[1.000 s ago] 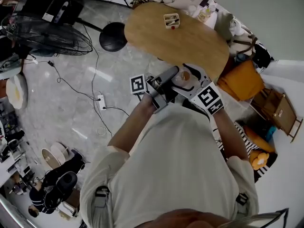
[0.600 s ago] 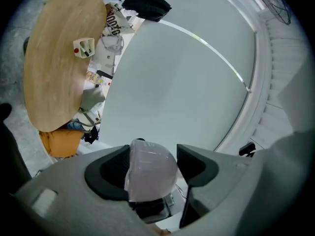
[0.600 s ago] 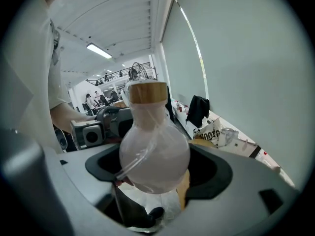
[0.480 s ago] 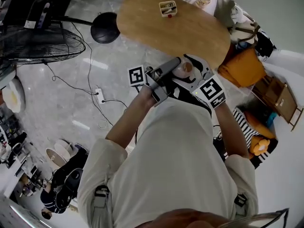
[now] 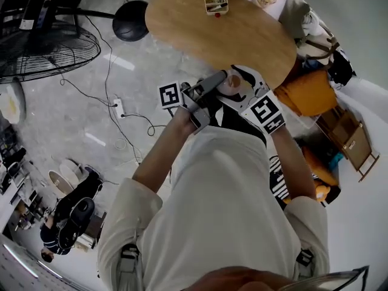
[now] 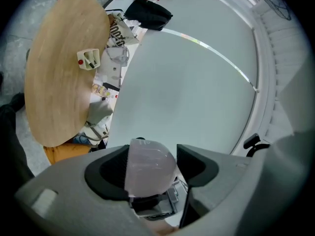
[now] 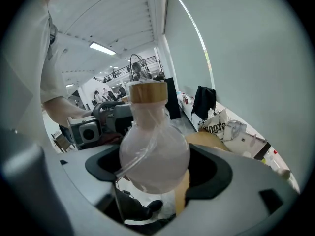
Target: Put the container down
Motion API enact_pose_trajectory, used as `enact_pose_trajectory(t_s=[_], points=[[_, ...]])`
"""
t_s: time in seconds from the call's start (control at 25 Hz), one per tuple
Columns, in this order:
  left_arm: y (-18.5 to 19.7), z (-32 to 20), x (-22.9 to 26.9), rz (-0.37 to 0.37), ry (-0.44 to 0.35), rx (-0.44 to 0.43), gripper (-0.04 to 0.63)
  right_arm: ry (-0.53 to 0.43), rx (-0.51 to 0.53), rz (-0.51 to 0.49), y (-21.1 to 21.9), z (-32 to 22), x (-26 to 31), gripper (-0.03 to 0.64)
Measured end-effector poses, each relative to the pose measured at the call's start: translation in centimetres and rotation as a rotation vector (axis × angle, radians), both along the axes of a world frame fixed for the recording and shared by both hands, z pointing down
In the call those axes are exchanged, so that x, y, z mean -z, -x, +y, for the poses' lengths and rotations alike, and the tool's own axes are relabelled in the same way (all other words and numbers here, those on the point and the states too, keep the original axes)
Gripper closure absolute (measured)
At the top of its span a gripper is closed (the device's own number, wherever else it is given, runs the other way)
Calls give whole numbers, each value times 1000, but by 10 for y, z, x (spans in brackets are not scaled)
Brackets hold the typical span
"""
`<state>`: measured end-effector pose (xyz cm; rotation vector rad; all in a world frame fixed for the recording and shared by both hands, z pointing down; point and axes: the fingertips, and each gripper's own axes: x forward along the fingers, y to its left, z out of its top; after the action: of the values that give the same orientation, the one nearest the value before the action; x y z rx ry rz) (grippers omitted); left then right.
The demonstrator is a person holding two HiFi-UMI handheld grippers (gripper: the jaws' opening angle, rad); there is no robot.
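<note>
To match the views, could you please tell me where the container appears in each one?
Head view: container above centre, slightly right.
Left gripper view: container bottom centre, between its jaws.
Right gripper view: container centre, between its jaws.
Shared landmark: the wooden table.

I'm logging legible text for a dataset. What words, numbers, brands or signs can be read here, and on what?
White bag by the wooden table: bold dark print, too warped to read.
Left tool and right tool: black-and-white square markers on their cubes, no words.
Container, in both tools: no label shows.
Small box on the table: too small to tell.
</note>
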<state>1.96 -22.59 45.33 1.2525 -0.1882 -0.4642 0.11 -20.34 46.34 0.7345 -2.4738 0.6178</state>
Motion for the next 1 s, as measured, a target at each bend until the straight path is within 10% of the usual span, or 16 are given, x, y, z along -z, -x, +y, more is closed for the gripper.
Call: enact_pose_trajectory(t_s=[1.0], points=[[9, -76, -240, -202, 163, 288, 310, 189, 189, -78, -34, -75, -232, 229]])
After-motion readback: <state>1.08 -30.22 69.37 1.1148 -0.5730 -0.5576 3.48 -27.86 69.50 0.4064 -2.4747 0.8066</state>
